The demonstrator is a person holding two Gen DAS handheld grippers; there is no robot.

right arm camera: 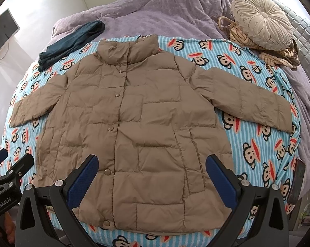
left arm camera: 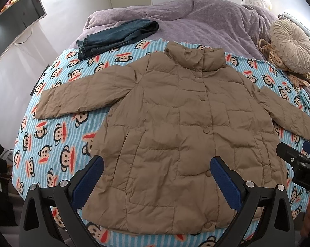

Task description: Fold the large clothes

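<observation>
Monitor [left arm camera: 17,20]: off the bed's left edge, by the white wall, screen dark.
Jeans [left arm camera: 115,36]: folded dark denim at the far left corner of the monkey blanket, half on the purple cover behind it; apart from the jacket.
Monkey blanket [left arm camera: 58,127]: blue-striped with a cartoon monkey print, spread over the near part of the bed; it carries the jacket and shows bare along the left, right and near edges.
Left gripper [left arm camera: 157,164]: spread wide, blue pads facing each other, nothing between them; it hangs over the jacket's lower left hem near the near edge of the bed.
Left sleeve [left arm camera: 78,100]: stretched out flat toward the left edge of the blanket.
Jacket [right arm camera: 138,127]: tan quilted puffer, front up, snapped shut, lying flat in the middle of the blanket; collar toward the far edge, hem toward the near edge.
Snaps [right arm camera: 110,129]: one column down the placket, slightly left of the jacket's centre in the right wrist view.
Right gripper [right arm camera: 152,161]: jaws wide apart, empty, over the lower right part of the jacket.
Right sleeve [right arm camera: 249,103]: laid out toward the right edge, cuff near the blanket's border.
Purple cover [right arm camera: 165,10]: rumpled across the far half of the bed.
Round cushion [right arm camera: 262,22]: cream, pleated, at the far right corner, resting on a woven item.
</observation>
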